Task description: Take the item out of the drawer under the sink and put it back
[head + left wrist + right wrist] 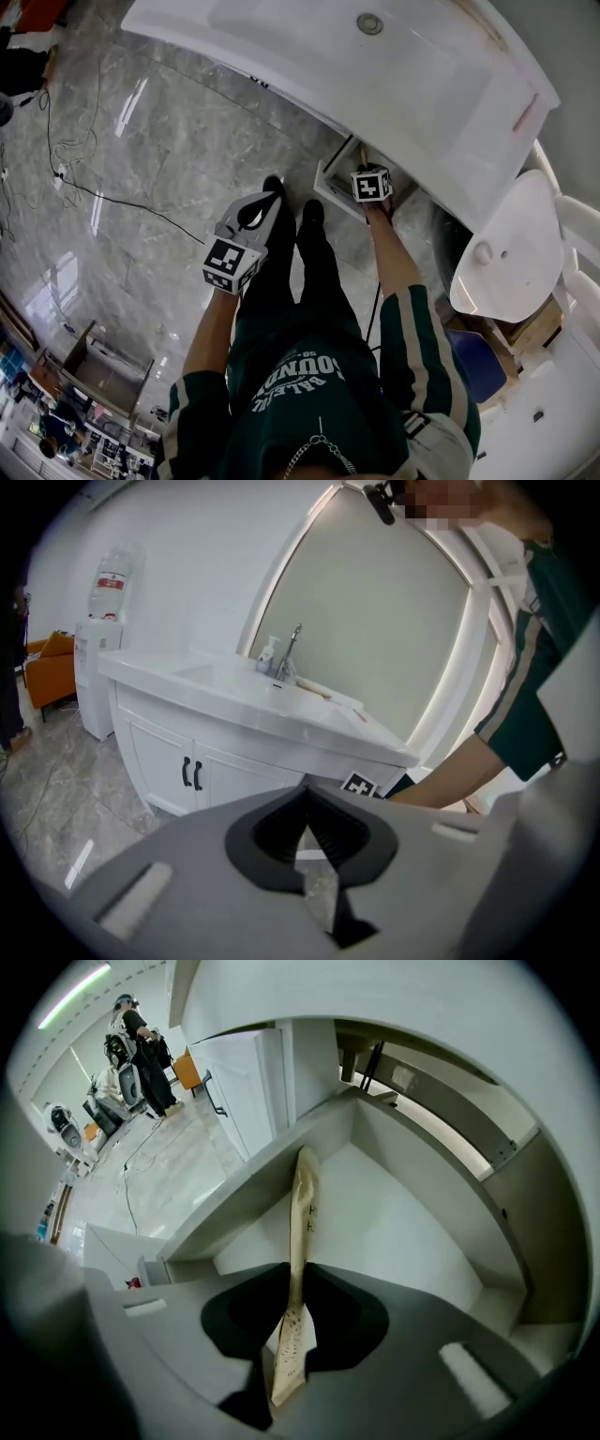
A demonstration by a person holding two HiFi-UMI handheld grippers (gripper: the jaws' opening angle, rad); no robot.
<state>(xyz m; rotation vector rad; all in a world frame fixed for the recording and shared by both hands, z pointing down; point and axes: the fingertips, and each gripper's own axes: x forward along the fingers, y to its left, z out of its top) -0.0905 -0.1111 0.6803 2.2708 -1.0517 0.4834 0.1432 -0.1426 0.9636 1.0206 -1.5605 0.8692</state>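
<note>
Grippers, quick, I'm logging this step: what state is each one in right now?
Left gripper: shut, nothing between its jaws.
Right gripper: shut on the thin tan packet, in the open drawer.

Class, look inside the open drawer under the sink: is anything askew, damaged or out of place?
Only the thin tan paper packet: it stands on edge, slightly bowed, in the white drawer, pinched by the right gripper. Nothing spilled or broken.

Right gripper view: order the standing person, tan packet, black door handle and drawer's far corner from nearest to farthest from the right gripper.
1. tan packet, between the jaws
2. drawer's far corner, ahead
3. black door handle, upper left
4. standing person, far left
</note>
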